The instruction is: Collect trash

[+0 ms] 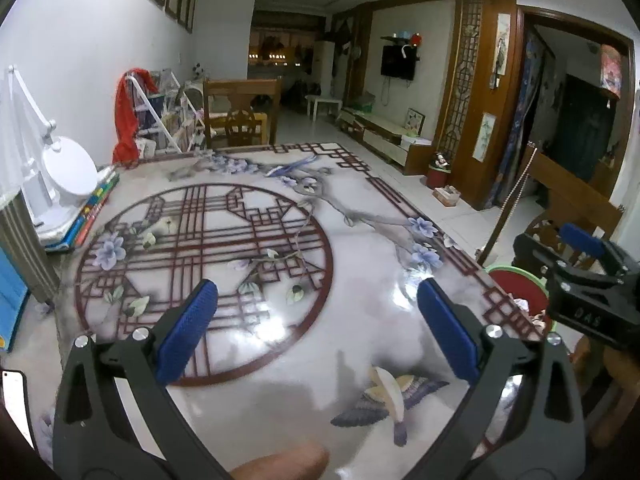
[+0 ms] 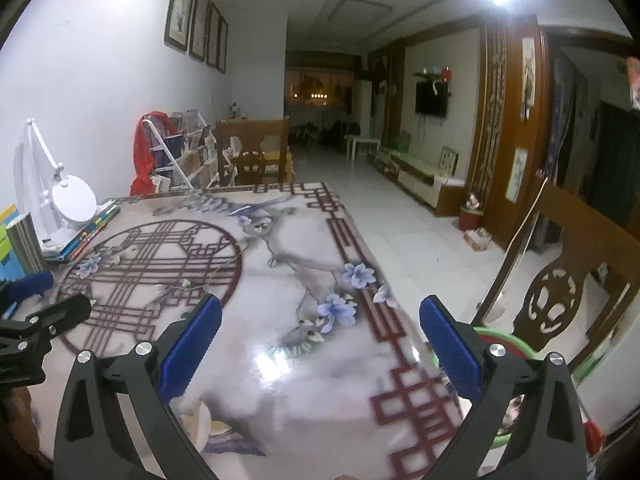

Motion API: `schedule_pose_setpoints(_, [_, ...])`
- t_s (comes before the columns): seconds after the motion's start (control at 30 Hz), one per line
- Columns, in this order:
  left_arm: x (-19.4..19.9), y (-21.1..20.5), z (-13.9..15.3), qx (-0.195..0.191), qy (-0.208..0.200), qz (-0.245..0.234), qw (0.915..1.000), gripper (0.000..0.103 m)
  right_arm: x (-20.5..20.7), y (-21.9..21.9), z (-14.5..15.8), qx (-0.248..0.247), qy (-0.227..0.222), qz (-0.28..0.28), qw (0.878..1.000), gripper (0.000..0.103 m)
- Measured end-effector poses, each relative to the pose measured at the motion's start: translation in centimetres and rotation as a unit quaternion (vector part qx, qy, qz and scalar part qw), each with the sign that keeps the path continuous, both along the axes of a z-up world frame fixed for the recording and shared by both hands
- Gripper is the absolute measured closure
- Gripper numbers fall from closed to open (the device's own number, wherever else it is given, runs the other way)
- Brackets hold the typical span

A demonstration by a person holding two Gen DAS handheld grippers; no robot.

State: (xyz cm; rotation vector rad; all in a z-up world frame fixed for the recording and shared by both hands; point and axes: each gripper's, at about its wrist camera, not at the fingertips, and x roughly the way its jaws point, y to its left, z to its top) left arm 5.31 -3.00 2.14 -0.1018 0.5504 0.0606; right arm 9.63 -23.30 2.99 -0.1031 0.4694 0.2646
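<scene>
A pale curved piece of peel or shell lies on the patterned table near its front edge; it also shows in the right wrist view. My left gripper is open and empty above the table, the peel just right of and below its middle. My right gripper is open and empty over the table's right edge; it shows in the left wrist view. A red bin with a green rim stands beside the table on the right, with scraps inside.
A white desk lamp stands on a stack of books at the table's left. A wooden chair stands to the right, another chair at the far end. A phone lies at the front left.
</scene>
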Motion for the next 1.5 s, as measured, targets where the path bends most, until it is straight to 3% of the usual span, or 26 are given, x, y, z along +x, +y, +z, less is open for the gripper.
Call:
schedule_pose_setpoints(0.1, [0.3, -0.4, -0.3, 0.002, 0.002, -0.001, 1.0, 0.005, -0.3, 0.1, -0.2, -0.005, -0.011, 0.003, 1.0, 0.007])
schedule_pose_setpoints(0.73, [0.4, -1.1, -0.7, 0.017, -0.014, 0.013, 0.9997, 0.005, 0.8, -1.1, -2.1, 0.019, 0.021, 0.01, 1.0, 0.007])
schedule_pose_setpoints(1.5, [0.2, -2.1, -0.6, 0.017, -0.013, 0.001, 0.9998, 0.005, 0.4, -0.7, -2.1, 0.019, 0.016, 0.022, 0.999, 0.007])
